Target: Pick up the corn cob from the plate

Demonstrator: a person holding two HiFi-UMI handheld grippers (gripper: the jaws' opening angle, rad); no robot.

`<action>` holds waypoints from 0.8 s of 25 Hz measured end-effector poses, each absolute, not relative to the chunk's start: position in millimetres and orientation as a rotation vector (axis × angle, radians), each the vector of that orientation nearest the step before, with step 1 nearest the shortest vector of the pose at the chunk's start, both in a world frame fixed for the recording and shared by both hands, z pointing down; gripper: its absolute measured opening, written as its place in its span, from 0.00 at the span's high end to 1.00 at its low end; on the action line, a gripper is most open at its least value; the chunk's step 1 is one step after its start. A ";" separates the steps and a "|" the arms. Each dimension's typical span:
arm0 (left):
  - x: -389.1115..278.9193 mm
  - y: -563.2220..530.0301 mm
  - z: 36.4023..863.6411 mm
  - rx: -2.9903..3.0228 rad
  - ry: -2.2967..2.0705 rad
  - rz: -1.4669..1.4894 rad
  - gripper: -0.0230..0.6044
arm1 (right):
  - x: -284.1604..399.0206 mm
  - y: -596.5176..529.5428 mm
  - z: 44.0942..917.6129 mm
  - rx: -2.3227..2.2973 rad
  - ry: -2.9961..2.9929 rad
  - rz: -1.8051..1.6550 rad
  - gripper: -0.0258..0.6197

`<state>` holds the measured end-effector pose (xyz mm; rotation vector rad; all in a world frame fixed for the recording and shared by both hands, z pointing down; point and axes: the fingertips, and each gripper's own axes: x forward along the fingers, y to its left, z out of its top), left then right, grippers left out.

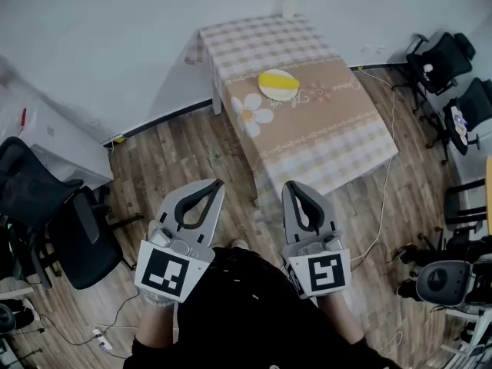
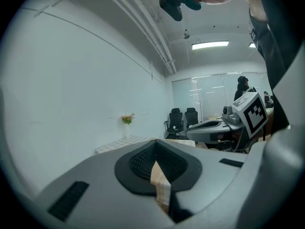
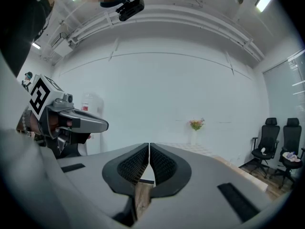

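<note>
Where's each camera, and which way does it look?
Head view: on the person's head, looking down at the table and plate; left gripper and right gripper show.
Left gripper view: on the left gripper, looking along its shut fingers at the flowers; right gripper shows.
Right gripper view: on the right gripper, facing likewise; left gripper shows.
Both gripper views share the flowers.

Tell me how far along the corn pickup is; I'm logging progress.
Done: nothing; the corn cob lies on the plate on the table. In hand: the approach, with the left claw and right claw both shut and empty, over the wooden floor short of the table. Left: reach the plate, open a claw, grip the cob, lift.
</note>
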<state>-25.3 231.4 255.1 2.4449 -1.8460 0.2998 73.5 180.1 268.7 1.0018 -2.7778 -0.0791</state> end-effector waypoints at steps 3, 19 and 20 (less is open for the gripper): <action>-19.9 231.2 255.1 2.444 -1.857 0.300 0.94 | 79.8 178.6 269.6 1.004 -2.781 -0.081 0.89; -1.0 229.6 252.2 2.419 -1.927 0.275 0.94 | 94.3 177.6 271.5 0.955 -2.822 -0.104 0.89; 0.7 228.9 251.6 2.423 -1.927 0.275 0.94 | 95.3 176.6 271.4 0.958 -2.825 -0.103 0.89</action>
